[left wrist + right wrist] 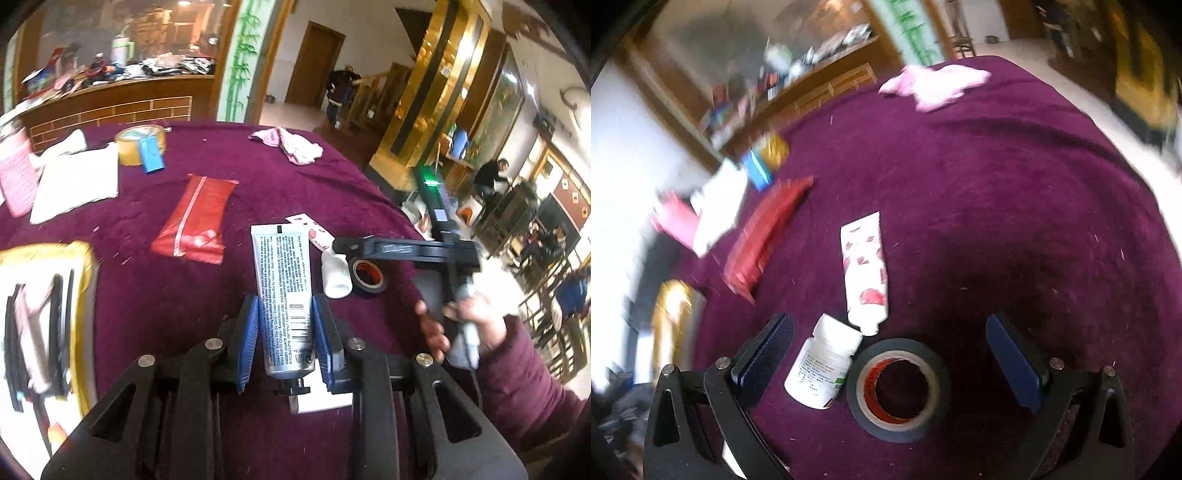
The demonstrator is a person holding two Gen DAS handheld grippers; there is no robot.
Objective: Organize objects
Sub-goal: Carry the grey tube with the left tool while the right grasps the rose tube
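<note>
While the left gripper (284,328) clamps the silver tube (286,295), the right gripper (890,354) gapes empty

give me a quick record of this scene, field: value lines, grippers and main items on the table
surface: round table with purple cloth
left gripper: shut on the silver tube, lifted off the cloth
right gripper: open, poised over the black tape roll and white pill bottle
white pill bottle: lying on its side, touching the tape roll
pink-patterned tube: flat on the cloth, cap toward the bottle
red packet: left of the tubes
pink cloth: crumpled at the far edge
gold tray: far left, contents blurred
</note>
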